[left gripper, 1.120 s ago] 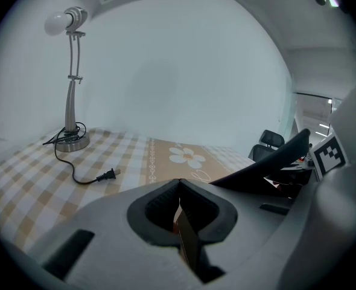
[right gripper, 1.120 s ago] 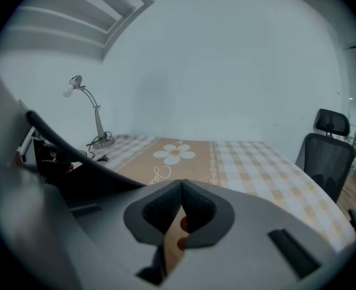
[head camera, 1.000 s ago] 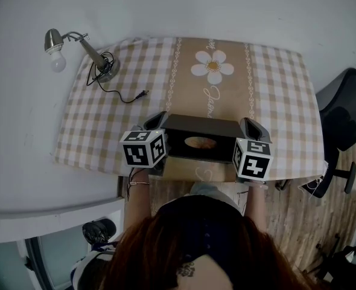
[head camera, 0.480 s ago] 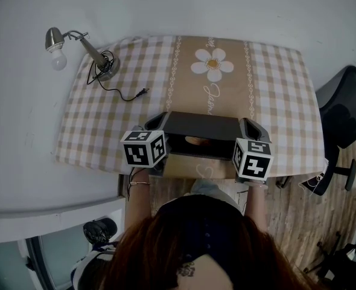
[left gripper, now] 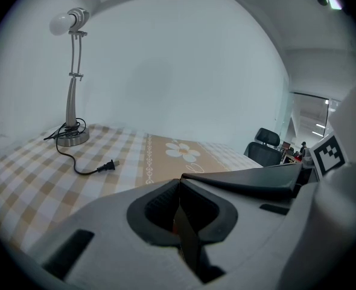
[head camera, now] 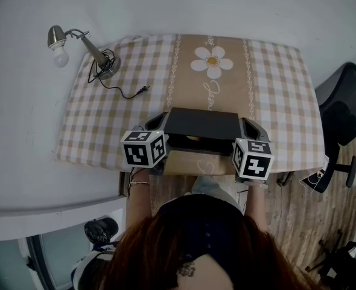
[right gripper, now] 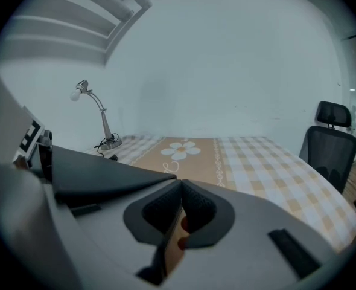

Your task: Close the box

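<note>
— Silver desk lamp (head camera: 107, 65), standing at the far left corner of the checked tablecloth (head camera: 99, 125). Its black cord (head camera: 125, 92) trails toward the middle, and the plug (head camera: 143, 90) lies loose on the cloth. Next item?
— Left gripper (left gripper: 179, 205), at the left end of the black box (head camera: 196, 146). The jaws are pressed together on a thin edge of the lid (head camera: 202, 124), which shows edge-on between them. Its marker cube (head camera: 143, 148) sits behind, over the near edge of the cloth.
— And the box itself?
— It stands at the near edge, on the beige centre strip (head camera: 211, 95), nearer than the printed daisy (head camera: 212, 61). The lid is black and lies almost level over the box. A narrow gap runs along its near side, with a sliver of something tan inside. What that is cannot be told.
— Right side?
— Right gripper (right gripper: 181, 209), at the right end of the box. Its jaws are likewise clamped on a thin tan edge of the lid. Its marker cube (head camera: 252, 159) mirrors the left one.
— Beyond the cloth?
— Black office chair (head camera: 344, 110), on the wooden floor (head camera: 298, 222), off the right end and apart from it.
</note>
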Demonstrator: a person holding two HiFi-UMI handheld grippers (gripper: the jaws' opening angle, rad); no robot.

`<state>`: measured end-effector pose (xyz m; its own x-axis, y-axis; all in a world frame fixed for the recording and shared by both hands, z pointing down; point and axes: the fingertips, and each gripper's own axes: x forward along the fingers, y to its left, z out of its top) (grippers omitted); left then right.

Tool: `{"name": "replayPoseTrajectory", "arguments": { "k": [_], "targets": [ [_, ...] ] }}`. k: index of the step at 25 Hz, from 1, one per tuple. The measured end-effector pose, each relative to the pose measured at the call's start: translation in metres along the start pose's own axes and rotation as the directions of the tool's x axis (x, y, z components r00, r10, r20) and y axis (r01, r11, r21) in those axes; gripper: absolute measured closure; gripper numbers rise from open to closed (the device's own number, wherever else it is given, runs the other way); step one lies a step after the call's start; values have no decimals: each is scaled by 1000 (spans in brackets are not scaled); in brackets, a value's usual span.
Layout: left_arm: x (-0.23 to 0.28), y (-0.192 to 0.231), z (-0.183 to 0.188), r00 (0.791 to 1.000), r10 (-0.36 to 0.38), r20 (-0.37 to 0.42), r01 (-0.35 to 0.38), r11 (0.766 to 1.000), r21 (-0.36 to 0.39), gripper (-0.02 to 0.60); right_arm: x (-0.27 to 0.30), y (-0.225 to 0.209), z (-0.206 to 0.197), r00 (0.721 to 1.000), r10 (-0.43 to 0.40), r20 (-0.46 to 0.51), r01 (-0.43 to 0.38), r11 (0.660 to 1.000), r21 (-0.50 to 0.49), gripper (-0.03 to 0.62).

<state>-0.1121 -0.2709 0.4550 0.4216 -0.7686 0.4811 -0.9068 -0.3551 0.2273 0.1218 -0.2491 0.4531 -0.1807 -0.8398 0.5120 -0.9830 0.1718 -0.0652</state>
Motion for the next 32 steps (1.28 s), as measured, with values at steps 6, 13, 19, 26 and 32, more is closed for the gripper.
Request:
{"name": "replayPoseTrajectory", "arguments": {
  "k": [6, 13, 19, 26, 32],
  "targets": [
    [-6, -9, -2, 1000, -20, 1, 20, 1000, 11, 558, -8, 3, -1, 1000, 8, 11, -8, 1000, 4, 576],
    [-11, -13, -5, 1000, -29, 4, 29, 999, 21, 559, -15, 13, -4, 999, 25, 20, -25, 1000, -1, 576],
    [-17, -16, -8, 999, -40, 2, 40, 999, 21, 558, -20, 16, -5, 1000, 21, 22, -21, 1000, -5, 576],
    [-22, -18, -12, 999, -49, -1, 49, 998, 25, 558, -25, 19, -9, 1000, 15, 23, -14, 1000, -5, 576],
    [-25, -20, -14, 998, -56, 2, 56, 998, 27, 558, -31, 21, -13, 1000, 10, 22, -10, 1000, -3, 576]
  ]
}}
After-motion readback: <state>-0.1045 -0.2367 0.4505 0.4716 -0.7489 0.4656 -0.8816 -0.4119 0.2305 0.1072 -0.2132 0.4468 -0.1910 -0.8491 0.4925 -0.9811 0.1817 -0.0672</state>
